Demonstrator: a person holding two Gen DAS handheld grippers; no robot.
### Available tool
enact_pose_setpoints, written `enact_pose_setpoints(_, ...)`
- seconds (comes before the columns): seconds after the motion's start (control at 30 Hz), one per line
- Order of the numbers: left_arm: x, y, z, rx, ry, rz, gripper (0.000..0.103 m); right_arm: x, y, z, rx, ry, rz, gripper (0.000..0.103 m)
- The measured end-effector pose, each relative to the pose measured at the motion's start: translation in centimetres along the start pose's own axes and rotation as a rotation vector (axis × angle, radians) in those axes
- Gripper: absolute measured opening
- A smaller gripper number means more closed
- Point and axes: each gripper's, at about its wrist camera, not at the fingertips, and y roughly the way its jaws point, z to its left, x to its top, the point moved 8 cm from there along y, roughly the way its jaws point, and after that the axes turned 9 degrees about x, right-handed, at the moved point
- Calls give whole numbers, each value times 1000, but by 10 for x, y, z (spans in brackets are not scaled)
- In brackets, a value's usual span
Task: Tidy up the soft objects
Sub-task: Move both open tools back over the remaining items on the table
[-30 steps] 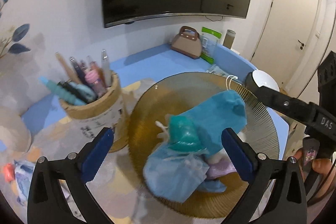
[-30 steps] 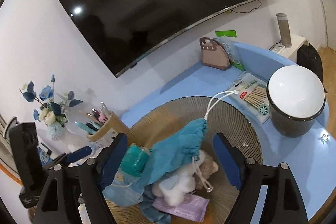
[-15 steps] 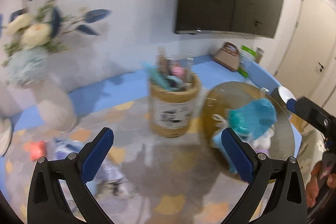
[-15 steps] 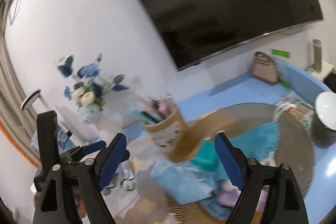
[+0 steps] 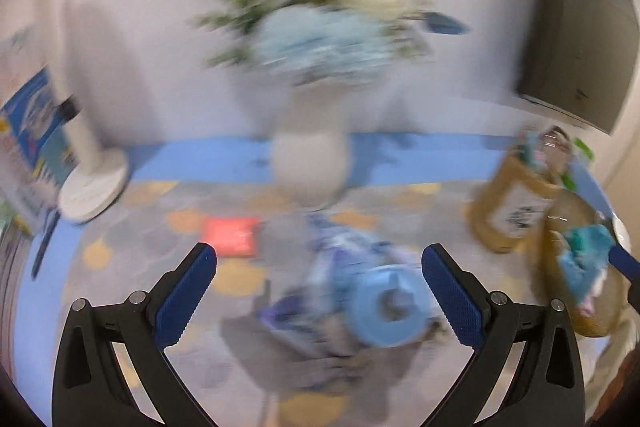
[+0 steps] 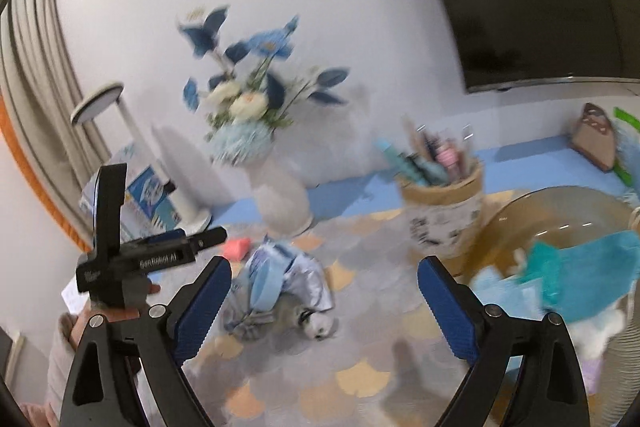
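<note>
A blue-and-silver soft toy (image 6: pixel 276 283) lies on the patterned mat; it shows blurred in the left wrist view (image 5: pixel 360 291), just ahead of my open, empty left gripper (image 5: pixel 320 287). A small red soft object (image 5: pixel 230 235) lies to its left, also in the right wrist view (image 6: pixel 236 249). The amber bowl (image 6: pixel 568 211) at the right holds a teal pouch (image 6: pixel 580 267) and other soft items. My right gripper (image 6: pixel 324 299) is open and empty, above the mat between toy and bowl. The left gripper's body (image 6: pixel 148 255) shows at the left.
A white vase of blue and white flowers (image 6: pixel 280 195) stands behind the toy. A pen holder (image 6: pixel 444 211) stands next to the bowl. A white lamp base (image 5: pixel 94 183) and boxes (image 6: pixel 148 195) are at the left. A brown purse (image 6: pixel 594 135) sits at the far right.
Both grippers swung left, away from the bowl and toward the soft toy and vase. The bowl slid to the right edge of both views. Both stayed open.
</note>
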Motion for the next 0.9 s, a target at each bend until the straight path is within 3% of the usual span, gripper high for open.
enact_pose_setpoints(0.2,-13,31,67,99,-65,23,102,-36,55,16,9,-41,112,94)
enact_pose_setpoints(0.4,-20,72,96,106,-92,49,102,-78,109,6,-102,-121,246,94)
enact_pose_setpoints(0.63,-20,116,88,28,-101,60,102,-101,140,-7,-129,-139,320,94)
enact_pose_setpoints(0.73,-18,129,83,31,-81,67,102,-110,152,-15,-159,-155,355,94)
enact_pose_setpoints(0.83,-20,147,82,51,-65,96,102,-113,159,-18,-161,-159,377,103)
enact_pose_setpoints(0.9,-22,154,82,65,-62,119,102,-115,160,-20,-167,-162,391,103)
